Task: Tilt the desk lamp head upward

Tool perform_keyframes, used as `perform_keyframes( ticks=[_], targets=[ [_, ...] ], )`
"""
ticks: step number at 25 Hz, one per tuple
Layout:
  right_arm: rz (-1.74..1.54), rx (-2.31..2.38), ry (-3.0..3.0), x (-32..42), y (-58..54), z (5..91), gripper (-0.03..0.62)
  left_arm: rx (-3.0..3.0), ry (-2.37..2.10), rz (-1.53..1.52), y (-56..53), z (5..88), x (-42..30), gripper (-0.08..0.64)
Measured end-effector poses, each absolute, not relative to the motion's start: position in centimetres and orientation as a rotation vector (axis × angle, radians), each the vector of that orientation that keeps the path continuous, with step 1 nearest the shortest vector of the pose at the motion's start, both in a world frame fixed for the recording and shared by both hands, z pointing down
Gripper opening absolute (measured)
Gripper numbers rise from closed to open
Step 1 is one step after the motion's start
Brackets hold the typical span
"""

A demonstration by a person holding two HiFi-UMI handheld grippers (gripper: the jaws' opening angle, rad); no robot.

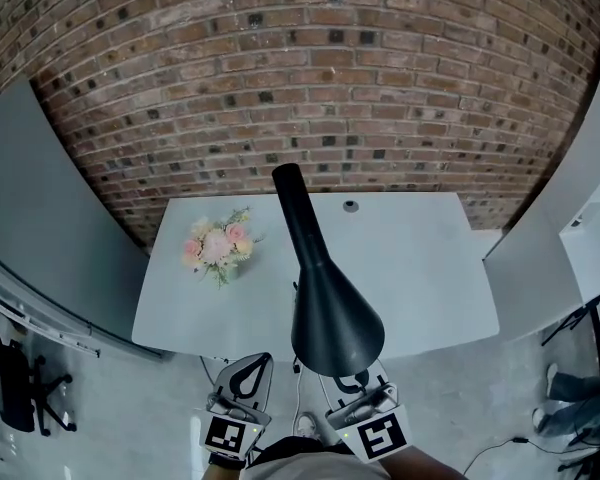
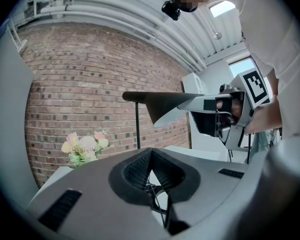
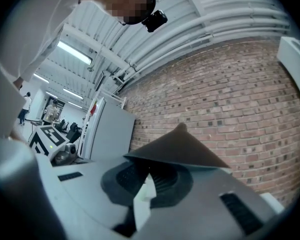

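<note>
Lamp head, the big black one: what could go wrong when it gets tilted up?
The right gripper pinches the lamp head only at its rim, so it might slip off. It stands on a thin pole, and the left gripper is shut on nothing, so a hard push could tip it toward the flowers.
</note>
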State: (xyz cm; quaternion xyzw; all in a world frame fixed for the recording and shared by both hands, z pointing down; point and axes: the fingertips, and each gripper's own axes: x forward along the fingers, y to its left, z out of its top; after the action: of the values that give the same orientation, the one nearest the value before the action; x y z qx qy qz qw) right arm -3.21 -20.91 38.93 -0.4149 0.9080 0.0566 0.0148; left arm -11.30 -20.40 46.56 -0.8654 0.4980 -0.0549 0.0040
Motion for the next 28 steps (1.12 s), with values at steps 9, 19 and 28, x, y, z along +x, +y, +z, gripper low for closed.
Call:
perform_keyframes(
  ticks=[9,19,28],
  targets=[
    [0.263,-1.301,2.87,-2.7,-20.6,36.7,0.017,-2.698,1.564,-0.118,-19.4,45.9,-10.4,0.006],
    [0.306,-1.246,2.872,-2.1,-18.7,34.7,0.017,-2.679,1.569,-0.077,-18.2,44.7,-9.0,0.006],
    [0.378,-1.198,2.873,-0.8,-17.6,32.0,0.017,-2.649,1.561,-0.057,-17.2,43.0,-7.4,0.006]
  ],
)
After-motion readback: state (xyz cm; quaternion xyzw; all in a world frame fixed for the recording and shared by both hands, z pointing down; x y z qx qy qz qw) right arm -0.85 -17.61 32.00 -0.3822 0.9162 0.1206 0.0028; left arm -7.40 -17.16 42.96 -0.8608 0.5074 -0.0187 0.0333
